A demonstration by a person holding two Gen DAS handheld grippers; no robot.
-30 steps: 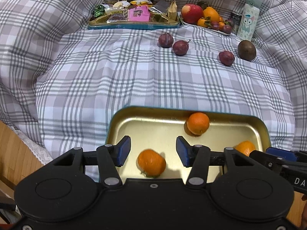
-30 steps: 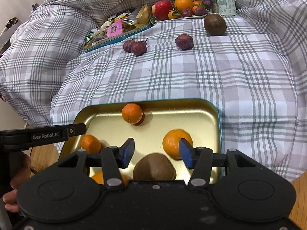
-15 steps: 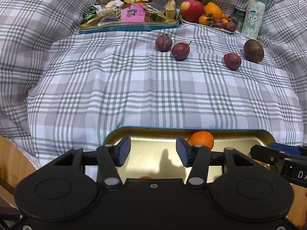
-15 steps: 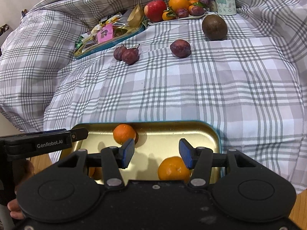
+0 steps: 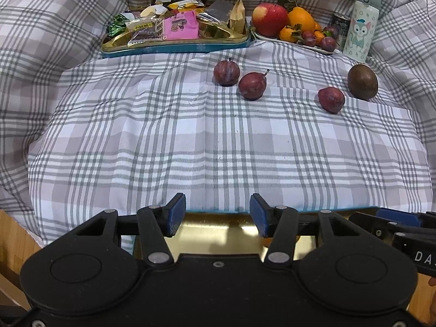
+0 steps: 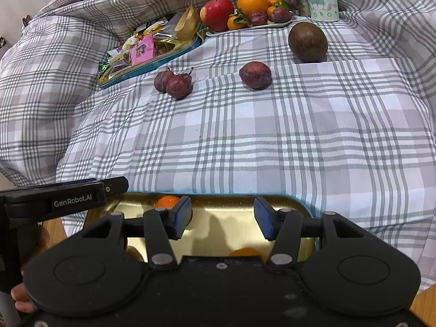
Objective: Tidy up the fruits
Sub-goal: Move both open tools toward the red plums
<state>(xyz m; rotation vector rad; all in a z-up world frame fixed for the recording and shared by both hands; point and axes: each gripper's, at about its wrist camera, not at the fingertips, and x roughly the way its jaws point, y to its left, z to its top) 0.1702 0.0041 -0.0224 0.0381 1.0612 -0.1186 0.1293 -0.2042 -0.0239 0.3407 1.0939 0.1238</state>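
Loosely scattered across the upper half of the left wrist view, three plums and a brown passion fruit lie on the checked bedspread. Beyond them, at the top, a white plate holds an apple, oranges and more plums, beside a snack tray and a cartoon bottle. Low in the frame a gold tray holds oranges, mostly hidden. Both the left tongs and right tongs stand wide with nothing between their pads.
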